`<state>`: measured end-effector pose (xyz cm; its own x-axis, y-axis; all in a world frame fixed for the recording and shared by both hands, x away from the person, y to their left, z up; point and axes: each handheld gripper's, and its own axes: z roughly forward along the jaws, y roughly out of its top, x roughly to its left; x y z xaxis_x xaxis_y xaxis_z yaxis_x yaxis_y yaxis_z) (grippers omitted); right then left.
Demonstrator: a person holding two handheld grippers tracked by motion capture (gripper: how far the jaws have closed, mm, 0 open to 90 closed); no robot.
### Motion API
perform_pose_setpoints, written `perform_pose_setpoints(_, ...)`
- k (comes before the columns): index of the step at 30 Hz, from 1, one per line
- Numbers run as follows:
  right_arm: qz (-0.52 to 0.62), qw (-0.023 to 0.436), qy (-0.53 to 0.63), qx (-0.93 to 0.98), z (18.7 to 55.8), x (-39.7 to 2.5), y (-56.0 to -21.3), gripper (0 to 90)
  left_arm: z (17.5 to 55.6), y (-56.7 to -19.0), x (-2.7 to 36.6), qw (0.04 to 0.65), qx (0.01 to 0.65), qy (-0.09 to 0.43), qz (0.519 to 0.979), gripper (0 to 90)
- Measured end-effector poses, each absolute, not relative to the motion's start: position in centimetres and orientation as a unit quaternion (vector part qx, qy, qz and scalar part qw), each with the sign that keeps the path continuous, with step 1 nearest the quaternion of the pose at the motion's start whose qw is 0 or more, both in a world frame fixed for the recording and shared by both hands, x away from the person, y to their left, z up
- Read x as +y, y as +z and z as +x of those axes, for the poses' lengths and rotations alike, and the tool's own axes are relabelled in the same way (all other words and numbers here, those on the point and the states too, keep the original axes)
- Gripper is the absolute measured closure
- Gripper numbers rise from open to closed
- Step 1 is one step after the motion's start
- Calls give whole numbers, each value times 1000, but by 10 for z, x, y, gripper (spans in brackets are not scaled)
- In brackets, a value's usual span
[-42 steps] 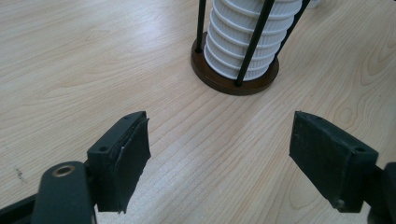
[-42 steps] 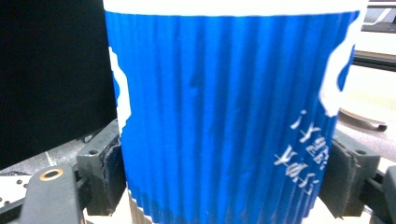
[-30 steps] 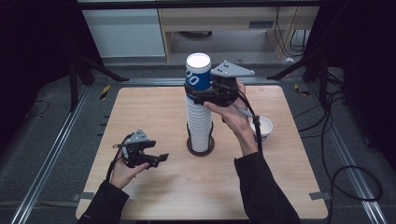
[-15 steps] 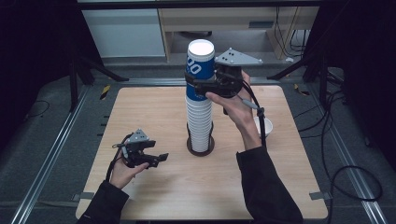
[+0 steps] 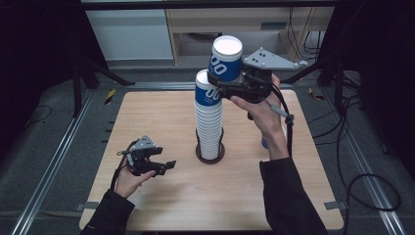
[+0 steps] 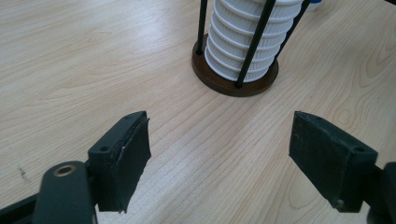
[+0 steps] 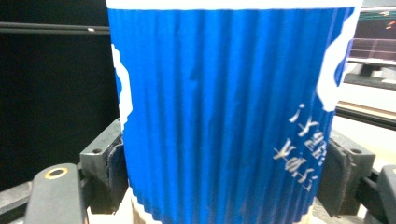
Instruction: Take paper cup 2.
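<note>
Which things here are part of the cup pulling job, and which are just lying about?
In the job:
- blue cup, clamped in the right tool, lifted clear
- cup stack in its round holder

Lying about:
- left tool, open and idle over the table
- cup behind the right forearm, mostly hidden

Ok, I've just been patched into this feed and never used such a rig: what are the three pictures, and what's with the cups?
A person at a wooden table holds a hand-held two-jaw gripper in each hand; there is no robot arm. The high view looks down from above. The other two come from cameras riding on the grippers. The right gripper is shut on a blue cup, lifted clear of the cup stack; its own view shows the cup between the jaws. The stack stands in a round brown holder with thin black rods. The left gripper is low near the table, open and holding nothing.
</note>
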<state>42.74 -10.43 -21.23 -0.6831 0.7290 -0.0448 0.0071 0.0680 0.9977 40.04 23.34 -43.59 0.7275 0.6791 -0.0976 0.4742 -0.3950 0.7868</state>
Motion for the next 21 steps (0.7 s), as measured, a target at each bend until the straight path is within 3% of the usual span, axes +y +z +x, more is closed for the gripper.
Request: perform_pose_setpoints(21,283,274,585,709,394,-168,-280,195,397,-433,230,423,341,121,831,214)
